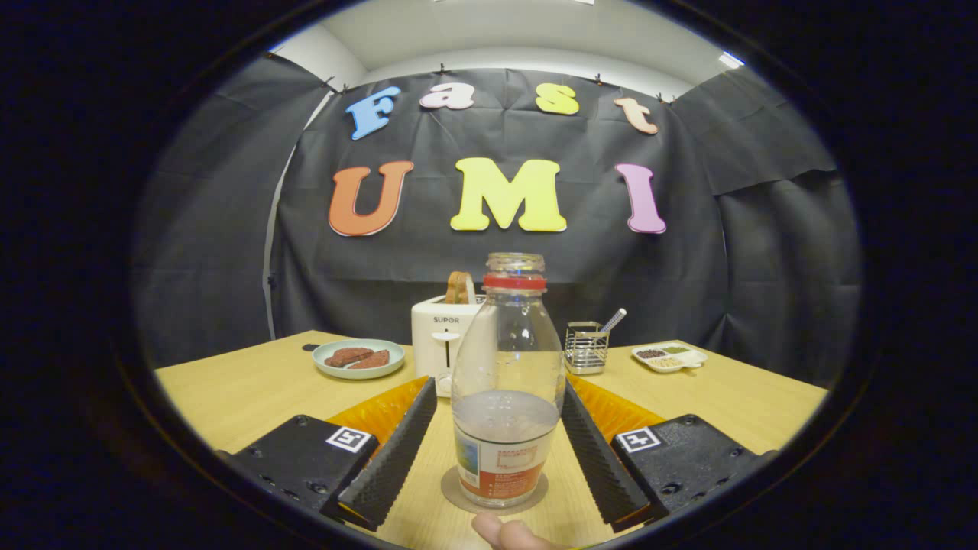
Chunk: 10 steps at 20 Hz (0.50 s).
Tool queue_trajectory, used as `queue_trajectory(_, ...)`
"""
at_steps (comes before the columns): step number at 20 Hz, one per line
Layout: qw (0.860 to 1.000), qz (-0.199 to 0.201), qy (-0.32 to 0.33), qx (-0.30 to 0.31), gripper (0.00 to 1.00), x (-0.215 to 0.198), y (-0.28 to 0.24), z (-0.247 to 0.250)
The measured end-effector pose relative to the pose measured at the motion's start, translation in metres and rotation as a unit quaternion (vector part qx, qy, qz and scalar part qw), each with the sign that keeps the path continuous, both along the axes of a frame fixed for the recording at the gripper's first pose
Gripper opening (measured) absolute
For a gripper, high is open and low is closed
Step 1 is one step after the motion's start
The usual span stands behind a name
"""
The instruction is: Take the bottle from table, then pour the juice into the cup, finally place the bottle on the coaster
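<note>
Bottle, clear capless plastic, third full of pale juice, stands on the round grey coaster between the spread tool fingers, untouched; light, smooth, squashy, best gripped at its labelled lower body.

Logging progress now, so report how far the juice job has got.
Looks nearly done: the bottle, uncapped and part full, stands on the coaster. In hand: the tool is open, its fingers either side of the bottle, apparently not pressing. Left: draw back. No cup is visible, so the pour cannot be confirmed.
</note>
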<state>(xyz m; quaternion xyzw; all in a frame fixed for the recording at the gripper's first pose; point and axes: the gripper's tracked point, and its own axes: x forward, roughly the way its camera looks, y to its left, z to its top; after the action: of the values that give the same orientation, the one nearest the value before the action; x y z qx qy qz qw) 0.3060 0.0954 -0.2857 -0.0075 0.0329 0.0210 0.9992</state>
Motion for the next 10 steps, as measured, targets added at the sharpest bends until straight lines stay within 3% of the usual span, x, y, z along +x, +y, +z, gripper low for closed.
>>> queue_trajectory(7, 1.0, -0.009, -0.017, 0.017, 1.0, -0.028, -0.004, 0.043)
queue_trajectory(10, 0.999, -0.016, -0.041, -0.028, 1.0, -0.053, -0.006, 0.079)
